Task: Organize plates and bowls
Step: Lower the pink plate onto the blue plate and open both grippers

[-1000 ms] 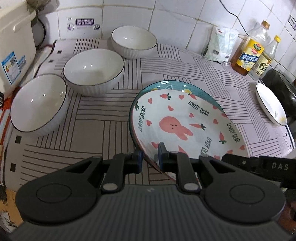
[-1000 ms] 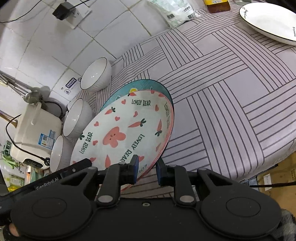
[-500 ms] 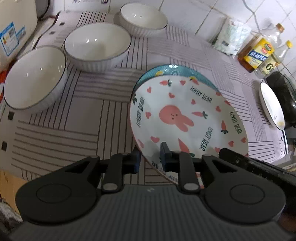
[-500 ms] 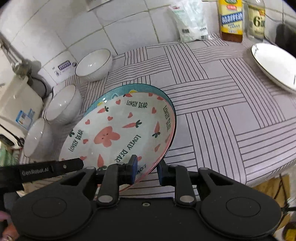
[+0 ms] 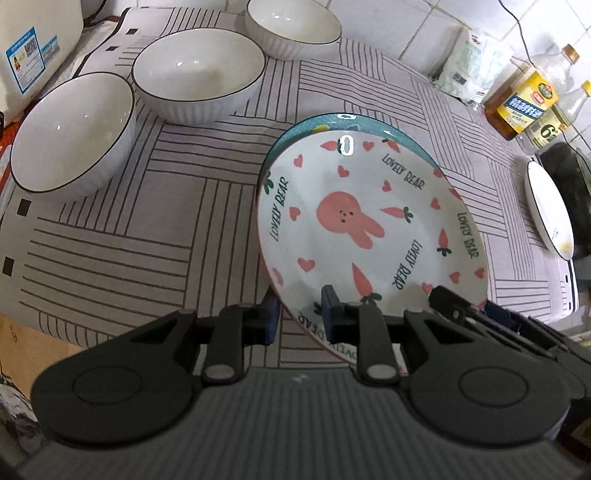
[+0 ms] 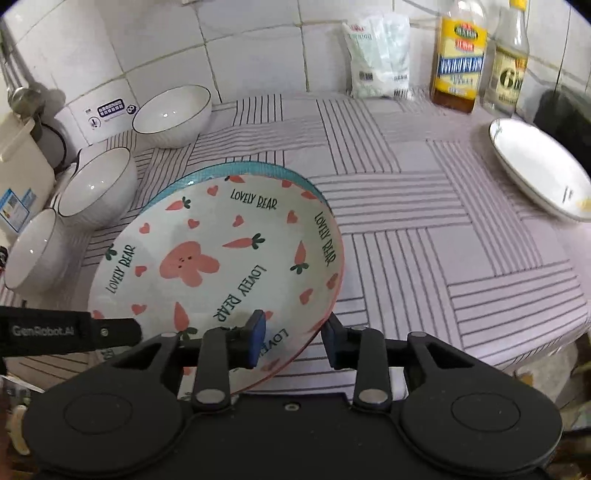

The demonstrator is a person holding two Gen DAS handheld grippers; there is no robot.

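1. Left wrist view: the striped tablecloth [image 5: 207,206] covers the whole counter and carries all the crockery.
2. A rabbit plate [image 5: 369,221], white with hearts, carrots and "LOVELY BEAR" lettering, sits on a teal plate [image 5: 314,123] whose rim shows only along the far edge; the pair lies near the front middle of the cloth.
3. Three white bowls stand in a row at the far left: the near bowl [image 5: 70,133], the middle bowl [image 5: 199,74] and the far bowl [image 5: 291,22], the first two almost touching.
4. A white plate [image 6: 535,166] lies well apart at the far right, near two bottles [image 6: 458,55] and a bag [image 6: 380,51] against the tiled wall.
5. The left gripper [image 5: 299,314] straddles the rabbit plate's near left rim; one pad is above the rim, the other below and left of it, with a visible gap, so it does not clamp.
6. The right gripper [image 6: 293,338] straddles the near right rim, one pad over the plate's face, the other outside the edge; its jaws are opening and stand clear of the rim.
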